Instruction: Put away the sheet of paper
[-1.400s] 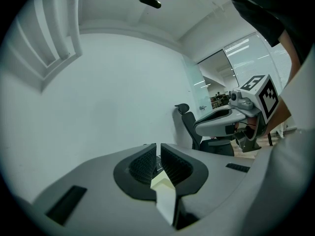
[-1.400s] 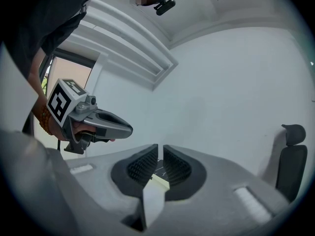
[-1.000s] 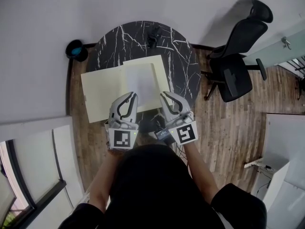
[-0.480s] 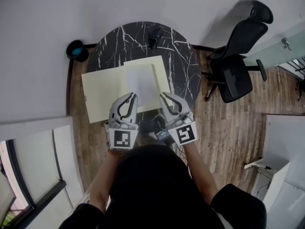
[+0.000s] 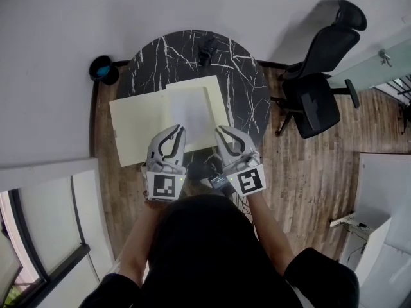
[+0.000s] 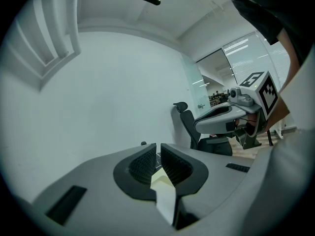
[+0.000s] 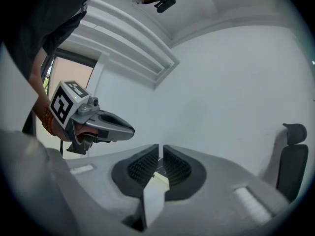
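- Over the table's (image 5: 160, 53) left edge: overhang of an open yellow folder (image 5: 138, 124).
- At the near edge, almost level: left gripper (image 5: 178, 129), clenched on the near left corner of the sheet of paper (image 5: 191, 108).
- Sheet flat on the folder's right half.
- Alongside, level too: right gripper (image 5: 221, 129), pinching the near right corner.
- Bare tabletop toward the far edge; office chair (image 5: 321, 88) well apart, right.
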{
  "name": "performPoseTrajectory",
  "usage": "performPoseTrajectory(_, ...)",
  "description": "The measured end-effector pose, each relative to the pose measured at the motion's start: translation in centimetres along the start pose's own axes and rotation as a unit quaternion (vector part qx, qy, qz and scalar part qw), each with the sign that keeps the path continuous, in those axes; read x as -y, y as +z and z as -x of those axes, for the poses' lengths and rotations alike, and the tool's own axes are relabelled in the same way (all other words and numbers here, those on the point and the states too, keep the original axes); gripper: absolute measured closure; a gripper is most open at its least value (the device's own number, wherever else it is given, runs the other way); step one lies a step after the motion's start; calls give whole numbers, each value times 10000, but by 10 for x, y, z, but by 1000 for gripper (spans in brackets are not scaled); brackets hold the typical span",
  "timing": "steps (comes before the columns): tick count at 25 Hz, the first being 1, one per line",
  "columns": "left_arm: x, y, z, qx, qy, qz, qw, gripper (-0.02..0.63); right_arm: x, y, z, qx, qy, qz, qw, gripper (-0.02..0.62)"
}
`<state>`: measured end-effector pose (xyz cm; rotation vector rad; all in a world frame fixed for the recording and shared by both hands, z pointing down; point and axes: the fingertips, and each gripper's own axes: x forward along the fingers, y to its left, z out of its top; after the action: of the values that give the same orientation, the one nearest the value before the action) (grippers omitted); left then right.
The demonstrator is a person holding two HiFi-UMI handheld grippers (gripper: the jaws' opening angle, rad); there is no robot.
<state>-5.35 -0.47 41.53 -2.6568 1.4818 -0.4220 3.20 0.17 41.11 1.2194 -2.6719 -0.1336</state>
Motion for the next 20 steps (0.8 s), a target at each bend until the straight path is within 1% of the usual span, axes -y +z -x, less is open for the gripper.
performPoseTrajectory(3,0,0,0,26,2,-3,10000,572,0,-1,0,-4,-15,11,10000,572)
performPoseTrajectory(11,-1,-2,-2,-84,-24,-69,9999,572,3,1,-5,49,-15,7,10000,572)
performPoseTrajectory(20,-3,1,-2,61,-81,53,9999,580,5,-1,-7,-19,-76,98,9999,575)
